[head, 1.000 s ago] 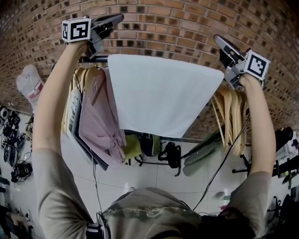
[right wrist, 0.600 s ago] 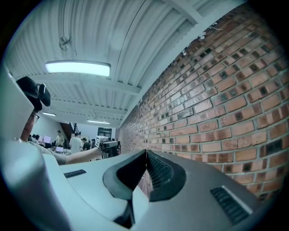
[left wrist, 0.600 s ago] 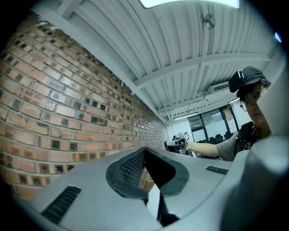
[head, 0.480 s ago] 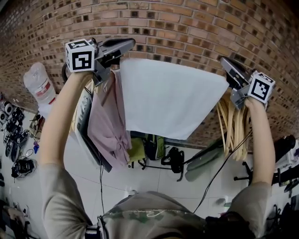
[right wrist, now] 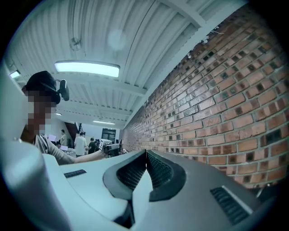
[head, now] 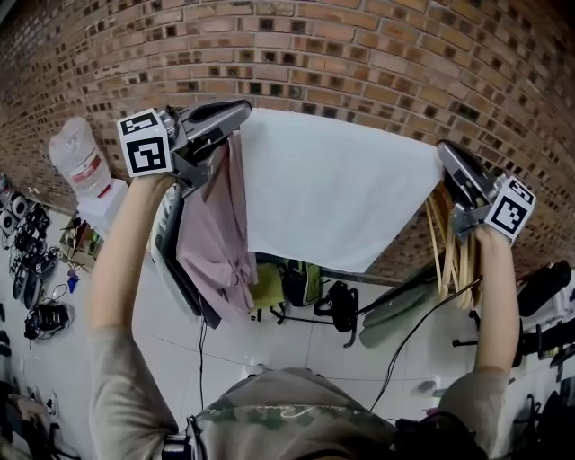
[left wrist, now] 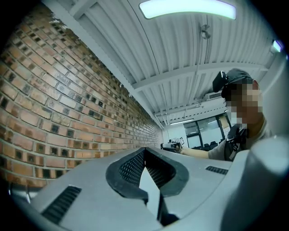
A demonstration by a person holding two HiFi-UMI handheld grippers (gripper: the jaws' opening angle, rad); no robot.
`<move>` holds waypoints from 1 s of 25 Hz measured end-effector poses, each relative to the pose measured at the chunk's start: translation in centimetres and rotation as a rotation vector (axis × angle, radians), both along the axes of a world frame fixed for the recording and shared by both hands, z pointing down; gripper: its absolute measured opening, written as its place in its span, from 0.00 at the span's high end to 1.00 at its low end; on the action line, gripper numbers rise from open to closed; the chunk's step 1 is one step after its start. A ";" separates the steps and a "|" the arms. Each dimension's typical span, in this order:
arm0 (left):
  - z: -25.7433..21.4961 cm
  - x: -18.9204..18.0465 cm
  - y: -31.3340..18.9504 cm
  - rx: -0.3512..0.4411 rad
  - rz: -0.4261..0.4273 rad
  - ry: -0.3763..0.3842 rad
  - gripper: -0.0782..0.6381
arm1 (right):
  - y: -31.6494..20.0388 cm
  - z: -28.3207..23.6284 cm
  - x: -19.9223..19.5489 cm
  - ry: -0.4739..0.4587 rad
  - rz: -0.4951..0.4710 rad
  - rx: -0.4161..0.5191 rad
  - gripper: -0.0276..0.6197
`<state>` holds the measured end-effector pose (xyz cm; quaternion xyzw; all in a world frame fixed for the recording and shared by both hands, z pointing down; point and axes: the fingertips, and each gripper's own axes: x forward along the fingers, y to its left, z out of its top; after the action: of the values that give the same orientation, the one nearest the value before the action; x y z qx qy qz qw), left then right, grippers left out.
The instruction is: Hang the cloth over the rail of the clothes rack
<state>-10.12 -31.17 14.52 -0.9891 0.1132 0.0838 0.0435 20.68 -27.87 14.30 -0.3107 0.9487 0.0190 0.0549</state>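
Stretched flat between two grippers: one white cloth (head: pixel 332 198), held up before the brick wall (head: pixel 359 54). Left gripper (head: pixel 244 110) clamped on its upper left corner, right gripper (head: pixel 443 149) pinching the upper right. Alongside: one hanging pink shirt (head: pixel 216 243), one bunch of wooden hangers (head: pixel 449 247).

One cloth (head: pixel 337 193). Two grippers, the left gripper (head: pixel 241 110) and the right gripper (head: pixel 446 153), each carrying one marker cube (head: pixel 145 144), so two cubes in all. One pink shirt (head: pixel 216 243). One bunch of wooden hangers (head: pixel 446 243), packed too tightly to count singly. One white sack (head: pixel 79 166) by the wall. On the floor, one green bag (head: pixel 262 283) and one black bag (head: pixel 334 301). One large lit ceiling panel (left wrist: pixel 187 9) overhead.
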 end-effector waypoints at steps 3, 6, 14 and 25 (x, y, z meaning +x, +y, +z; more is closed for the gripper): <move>1.5 0.7 1.5 0.028 0.011 -0.056 0.88 | 0.8 1.3 0.4 -0.013 -0.004 -0.007 0.94; 3.4 1.5 3.5 0.035 0.031 -0.093 0.88 | 1.9 3.0 0.1 -0.009 -0.001 -0.004 0.94; 9.2 1.8 5.6 0.042 0.003 -0.168 0.88 | 4.4 7.4 -1.5 0.076 0.022 0.056 0.94; 12.2 1.7 4.5 -0.022 -0.015 -0.090 0.88 | 0.8 14.7 3.1 0.088 0.216 -0.043 0.94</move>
<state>-8.40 -26.69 26.73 -0.9914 0.1196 0.0376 0.0383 23.76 -27.04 29.00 -0.4110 0.9114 0.0179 0.0043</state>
